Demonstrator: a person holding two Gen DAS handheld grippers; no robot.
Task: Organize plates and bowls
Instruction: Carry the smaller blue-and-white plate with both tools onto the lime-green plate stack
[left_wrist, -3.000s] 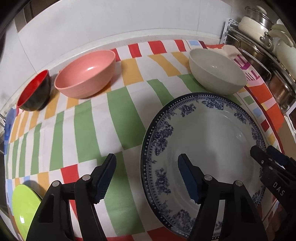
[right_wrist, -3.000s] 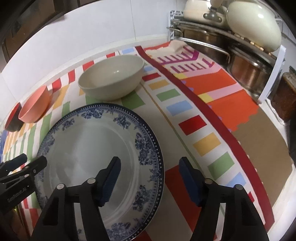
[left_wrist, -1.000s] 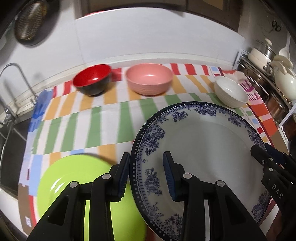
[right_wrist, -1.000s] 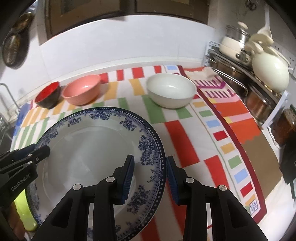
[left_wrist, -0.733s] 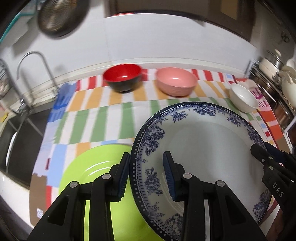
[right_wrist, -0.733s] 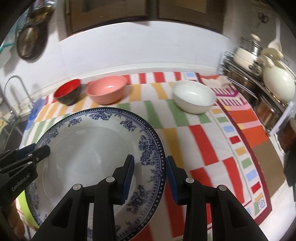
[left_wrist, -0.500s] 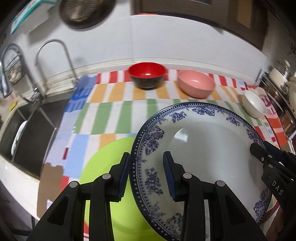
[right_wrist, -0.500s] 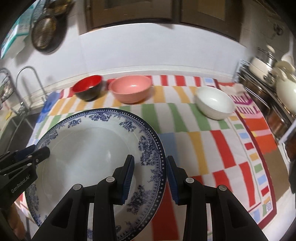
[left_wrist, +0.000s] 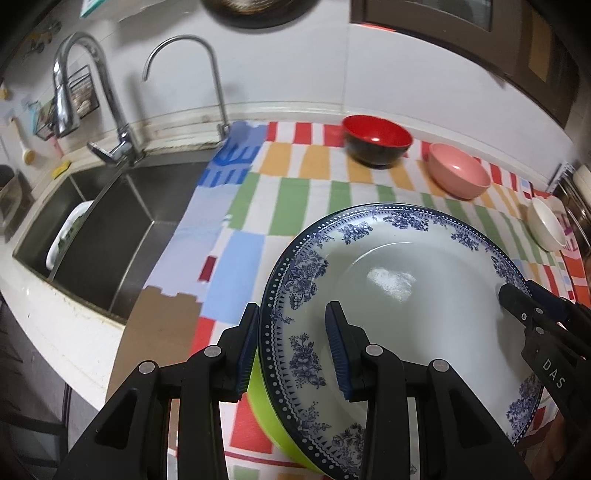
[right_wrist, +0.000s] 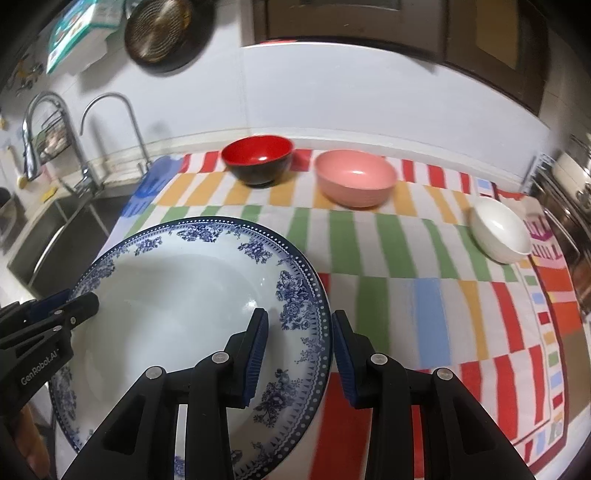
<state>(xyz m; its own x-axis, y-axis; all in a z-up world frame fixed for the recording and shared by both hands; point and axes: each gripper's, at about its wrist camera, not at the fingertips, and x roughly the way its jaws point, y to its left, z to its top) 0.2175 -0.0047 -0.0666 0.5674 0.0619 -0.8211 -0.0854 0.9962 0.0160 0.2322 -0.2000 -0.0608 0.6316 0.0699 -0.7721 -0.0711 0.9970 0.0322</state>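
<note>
A large white plate with a blue flower rim (left_wrist: 406, 295) is held between both grippers. My left gripper (left_wrist: 291, 321) is shut on its left rim, one pad above and one below. My right gripper (right_wrist: 299, 343) is shut on the opposite rim of the plate (right_wrist: 177, 295). A lime-green plate (left_wrist: 264, 413) lies directly under it, with only a sliver showing; whether the two touch I cannot tell. At the back of the striped cloth stand a red-and-black bowl (right_wrist: 258, 158), a pink bowl (right_wrist: 354, 177) and a white bowl (right_wrist: 498, 229).
A steel sink (left_wrist: 92, 229) with two taps (left_wrist: 122, 140) lies left of the striped cloth (left_wrist: 295, 199), close to the plates. The counter's front edge (left_wrist: 74, 332) runs below it. Pots on a rack (right_wrist: 569, 184) stand at the far right.
Both grippers carried the blue-rimmed plate leftwards toward the sink end. It now covers most of the green plate, and the bowls have slid to the right in both views.
</note>
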